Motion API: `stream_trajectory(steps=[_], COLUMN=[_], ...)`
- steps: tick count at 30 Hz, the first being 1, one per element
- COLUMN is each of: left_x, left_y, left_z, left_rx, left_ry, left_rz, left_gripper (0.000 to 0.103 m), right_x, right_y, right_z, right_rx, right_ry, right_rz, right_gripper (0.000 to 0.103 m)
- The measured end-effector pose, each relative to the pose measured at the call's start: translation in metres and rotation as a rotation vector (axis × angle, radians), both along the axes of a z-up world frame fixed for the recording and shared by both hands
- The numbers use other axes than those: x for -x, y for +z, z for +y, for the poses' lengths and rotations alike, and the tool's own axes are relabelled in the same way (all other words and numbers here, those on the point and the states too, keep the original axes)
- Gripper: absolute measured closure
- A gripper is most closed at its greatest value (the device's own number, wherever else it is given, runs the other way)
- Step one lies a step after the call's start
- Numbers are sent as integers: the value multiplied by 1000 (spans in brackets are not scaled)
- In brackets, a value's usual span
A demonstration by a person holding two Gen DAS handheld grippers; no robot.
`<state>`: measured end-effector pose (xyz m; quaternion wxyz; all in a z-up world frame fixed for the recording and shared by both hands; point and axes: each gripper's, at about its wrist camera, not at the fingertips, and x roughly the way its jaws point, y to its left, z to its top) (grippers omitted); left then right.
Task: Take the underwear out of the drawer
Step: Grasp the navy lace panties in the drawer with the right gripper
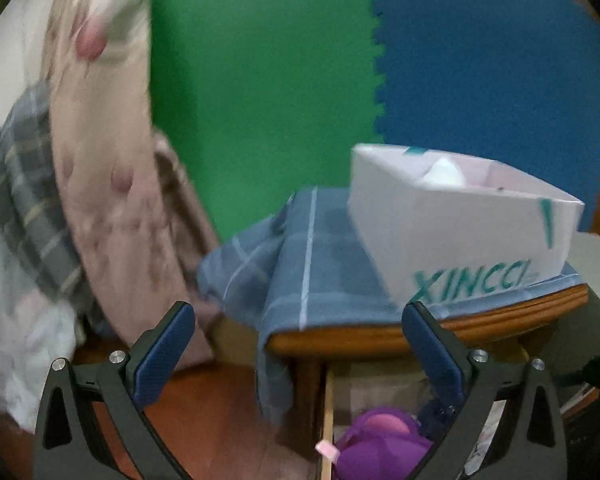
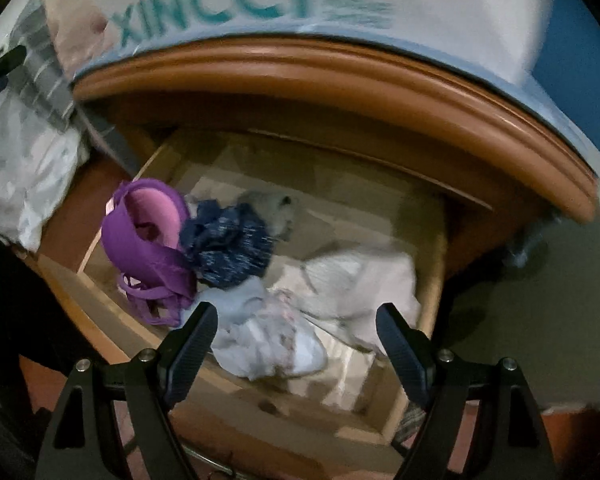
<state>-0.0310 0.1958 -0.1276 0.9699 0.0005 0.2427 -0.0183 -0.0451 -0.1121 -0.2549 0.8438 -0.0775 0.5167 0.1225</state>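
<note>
Left tool (image 1: 298,322) spread wide, nothing between its blue-padded fingers (image 1: 162,356), aimed past the corner of a small wooden table (image 1: 340,338). Draped over that table top, a blue checked cloth (image 1: 300,256), one corner hanging off the edge. Resting on the cloth, an open white box (image 1: 460,224) printed with teal letters. Behind, green and blue foam mats (image 1: 260,80) against the wall. To the left, blurred: a pinkish patterned fabric (image 1: 104,184) and a grey plaid one (image 1: 24,200).

Right tool (image 2: 296,324) released too, black fingers (image 2: 192,344) apart and gripping nothing, pointing down into the open drawer (image 2: 260,404) under the table's rounded edge. Directly between and beyond the fingers, a crumpled pale bluish-white garment (image 2: 268,344). Just behind it, a dark navy speckled piece (image 2: 228,244). Touching that on the left, a purple bra with pink lining (image 2: 148,236), at the drawer's left side. To the right, a flat cream-white piece (image 2: 360,284). At the back, a small grey item (image 2: 272,204), too blurred to identify. All underwear inside the drawer, none lifted out.
</note>
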Motion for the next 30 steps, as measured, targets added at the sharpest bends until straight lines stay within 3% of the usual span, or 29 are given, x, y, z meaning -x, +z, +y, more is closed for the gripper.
stream_trajectory(steps=[6,11,16,20,21,22,26,30], left_x=[-12,-13,-15,-19,-19,-18,-17,-18], left_y=[-6,-10,-17,-19,-19,-19,-18,-21], left_z=[35,48,63,59,56,54,45,38], left_rx=[212,322,428,425,412,398,340,306], left_ry=[57,65,96,82,73,68,62,64], left_rz=[50,96,124,134,136,135,119,125], left_gripper=[1,1,1,1,1,1,1,1], right_x=[-34,-48,-61,-74,-76,-77,-63,-34], right_y=[-34,-62,-84,-107,-111,-112,-87,-39], right_z=[62,103,121,122,118,114,89,53], right_rx=[183,299,390,398,375,351,274,184], right_ry=[151,346,439,478,475,465,392,275], right_rz=[83,137,150,232,264,287,232,120], right_gripper=[19,19,19,24,54,74,74,74])
